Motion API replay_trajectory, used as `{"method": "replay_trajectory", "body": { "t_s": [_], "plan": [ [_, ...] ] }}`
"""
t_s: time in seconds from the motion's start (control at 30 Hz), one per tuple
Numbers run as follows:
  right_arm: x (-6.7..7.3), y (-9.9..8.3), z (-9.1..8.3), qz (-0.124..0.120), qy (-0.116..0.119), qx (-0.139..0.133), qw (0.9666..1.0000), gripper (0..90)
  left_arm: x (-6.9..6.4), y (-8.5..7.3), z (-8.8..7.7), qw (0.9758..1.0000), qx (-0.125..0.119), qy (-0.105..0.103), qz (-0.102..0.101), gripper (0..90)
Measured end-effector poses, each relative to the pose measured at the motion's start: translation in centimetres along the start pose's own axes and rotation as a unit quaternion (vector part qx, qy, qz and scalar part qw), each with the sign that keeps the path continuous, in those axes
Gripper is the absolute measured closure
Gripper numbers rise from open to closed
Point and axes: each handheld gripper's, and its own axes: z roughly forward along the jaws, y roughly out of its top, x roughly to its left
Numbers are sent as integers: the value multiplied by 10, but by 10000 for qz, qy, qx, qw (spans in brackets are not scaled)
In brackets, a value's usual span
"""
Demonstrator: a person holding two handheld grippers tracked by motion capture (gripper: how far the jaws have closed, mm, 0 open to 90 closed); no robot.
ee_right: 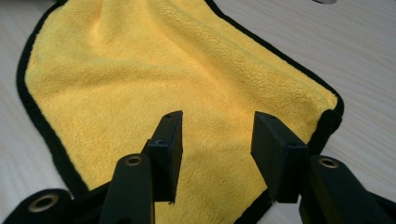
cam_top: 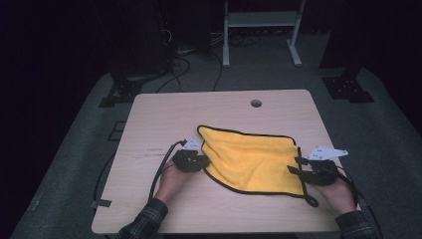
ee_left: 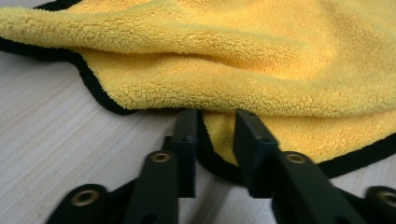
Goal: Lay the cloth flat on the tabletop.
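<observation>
High view has the yellow cloth [cam_top: 251, 159] rumpled near the table's [cam_top: 159, 114] front edge, its left part folded over and hiding what lies beneath. Left gripper [ee_left: 214, 133] pinches a black-trimmed edge, jaws narrowly parted. Right gripper [ee_right: 215, 140] stands spread over the cloth's right corner, pads not pressing.

The yellow cloth [cam_top: 254, 159] is a fluffy, matt fleece with a black stitched hem, lying on a smooth pale wood-grain surface [cam_top: 164, 109]; each tool's jaws are matt black plastic.
</observation>
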Motion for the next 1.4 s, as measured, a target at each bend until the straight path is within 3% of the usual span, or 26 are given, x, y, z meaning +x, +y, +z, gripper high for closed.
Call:
{"method": "replay_trajectory", "body": {
  "t_s": [0.13,0.4,0.57,0.67,0.77,0.8,0.83,0.87,0.97,1.13,1.4],
  "plan": [
    [1,-5,-3,-62,90,61,9999,477,-2,1,-3,10000,16,-1,67,824],
    [12,-27,-9,-229,493,345,9979,443,-4,-7,-34,9996,-281,-44,-54,835],
    [20,-34,-8,-423,751,564,9947,419,-6,-10,-45,9987,-459,-128,-162,840],
    [22,-41,-2,-526,770,907,9915,453,-7,-10,-50,9978,-591,-196,-212,841],
    [22,-41,-2,-494,756,886,9920,519,-6,-11,-55,9966,-723,-275,-282,841],
    [21,-40,-2,-489,718,918,9920,566,-6,-11,-57,9962,-758,-322,-294,841],
    [21,-39,-2,-483,674,927,9922,694,-6,-12,-59,9958,-784,-365,-314,841],
    [21,-39,-2,-483,674,927,9922,694,-5,-14,-60,9951,-828,-408,-353,841],
    [22,-38,-1,-588,594,919,9923,818,-4,-18,-64,9933,-914,-518,-485,842],
    [17,-32,1,-400,662,836,9935,842,-4,-20,-72,9917,-1085,-517,-457,844],
    [2,-2,-8,-178,398,173,9989,848,1,-12,-89,9870,-1479,-343,-526,851]
  ]
}}
